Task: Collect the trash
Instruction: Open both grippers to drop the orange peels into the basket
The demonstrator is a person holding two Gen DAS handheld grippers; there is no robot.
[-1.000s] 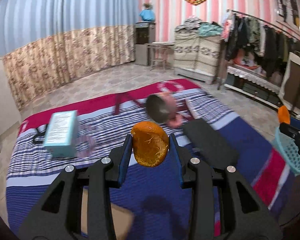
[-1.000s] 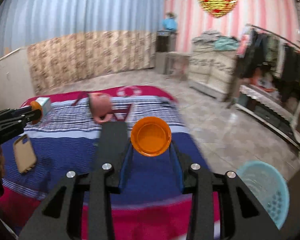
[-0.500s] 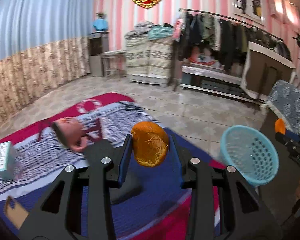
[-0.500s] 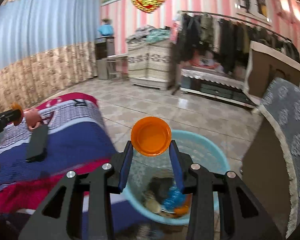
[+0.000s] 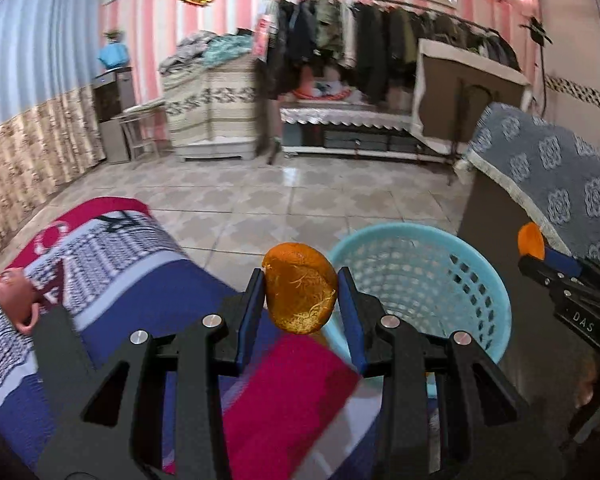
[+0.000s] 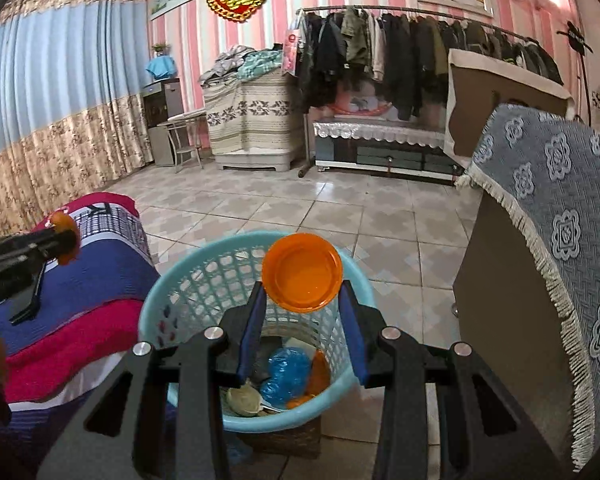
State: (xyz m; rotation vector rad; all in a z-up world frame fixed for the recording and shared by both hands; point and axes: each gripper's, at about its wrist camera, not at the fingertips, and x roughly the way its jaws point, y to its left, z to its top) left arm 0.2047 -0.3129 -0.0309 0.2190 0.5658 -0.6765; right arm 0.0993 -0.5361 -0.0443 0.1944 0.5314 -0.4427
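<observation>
Round orange plastic lid [image 6: 302,277]: smooth, glossy. Orange fruit peel [image 5: 299,294]: rough, matt, stringy pith. Light-blue perforated plastic basket [image 6: 188,276]: smooth, slight sheen. Black gripper fingers [image 6: 256,316]: matt, blue pads, shiny metal screws. Striped blue-red bed cover [image 5: 148,280]: woven cloth. Tiled floor [image 6: 300,204]: glossy.

**Count of things in view**

Two hand-held grippers: the left hand-held gripper [image 5: 300,300] and the right hand-held gripper [image 6: 302,304]. One orange peel [image 5: 299,293] and one orange lid [image 6: 302,272], so two orange pieces in all. One blue basket [image 6: 188,280], at about two o'clock in the left wrist view. In the basket, at least one crumpled blue bag [image 6: 286,372]; the other scraps are too jumbled to count. One striped bed [image 5: 132,280], at nine o'clock. One pink toy [image 5: 14,294]. One clothes rack [image 6: 420,48], at twelve o'clock.
</observation>
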